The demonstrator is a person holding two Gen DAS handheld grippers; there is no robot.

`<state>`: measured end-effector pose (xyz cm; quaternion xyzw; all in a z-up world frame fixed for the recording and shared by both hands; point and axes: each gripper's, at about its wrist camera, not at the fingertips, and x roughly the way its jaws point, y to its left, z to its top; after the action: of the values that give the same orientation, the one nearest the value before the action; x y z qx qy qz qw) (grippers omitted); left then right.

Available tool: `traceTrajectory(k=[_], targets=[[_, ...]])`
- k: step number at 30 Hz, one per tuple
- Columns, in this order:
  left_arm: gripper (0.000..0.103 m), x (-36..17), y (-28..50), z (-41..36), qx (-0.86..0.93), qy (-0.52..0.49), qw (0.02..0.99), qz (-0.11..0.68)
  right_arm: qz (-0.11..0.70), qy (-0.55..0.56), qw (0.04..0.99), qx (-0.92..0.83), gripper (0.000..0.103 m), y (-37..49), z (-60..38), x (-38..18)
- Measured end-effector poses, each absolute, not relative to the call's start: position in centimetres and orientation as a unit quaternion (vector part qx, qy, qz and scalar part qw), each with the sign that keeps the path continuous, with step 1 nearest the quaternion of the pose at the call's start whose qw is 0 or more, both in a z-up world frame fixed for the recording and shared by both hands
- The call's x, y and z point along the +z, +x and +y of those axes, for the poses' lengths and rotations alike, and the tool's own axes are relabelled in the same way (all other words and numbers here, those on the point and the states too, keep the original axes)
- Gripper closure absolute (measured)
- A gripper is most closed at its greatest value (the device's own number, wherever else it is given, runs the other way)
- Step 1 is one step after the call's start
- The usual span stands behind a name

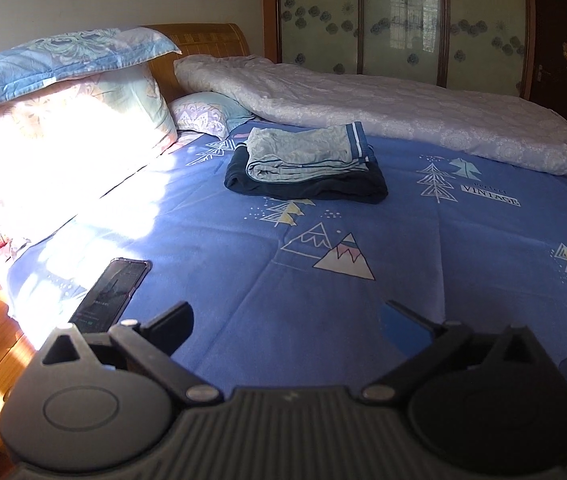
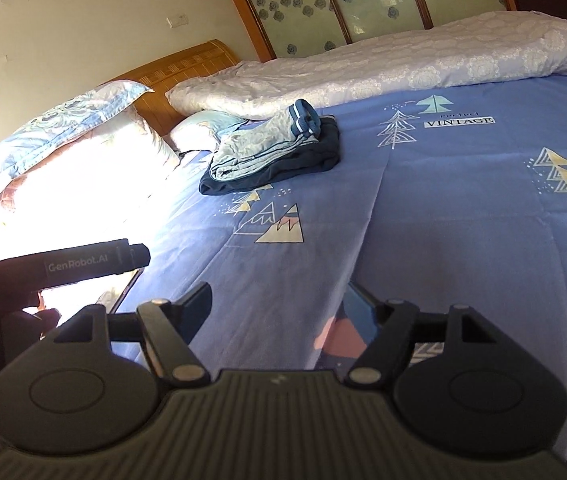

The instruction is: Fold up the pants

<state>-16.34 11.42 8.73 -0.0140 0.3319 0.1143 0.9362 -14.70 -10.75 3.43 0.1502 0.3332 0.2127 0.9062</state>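
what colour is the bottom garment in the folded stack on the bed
Dark navy blue bottom garment, under a light grey-blue one; clearest in the left wrist view.

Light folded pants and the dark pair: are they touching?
Touching. The left wrist view shows the light grey-blue pants lying directly on the dark navy folded pair, with no gap; the right wrist view shows the same stack.
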Motion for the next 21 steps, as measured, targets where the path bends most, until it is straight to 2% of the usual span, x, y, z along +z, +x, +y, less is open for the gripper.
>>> traceTrajectory(k=[21], targets=[[0.0,6.2,-16.7,9.4,0.111,-0.011,0.926,0.36,0.318,0.146,0.918,0.189,0.026,-15.3,-10.4,2.4]])
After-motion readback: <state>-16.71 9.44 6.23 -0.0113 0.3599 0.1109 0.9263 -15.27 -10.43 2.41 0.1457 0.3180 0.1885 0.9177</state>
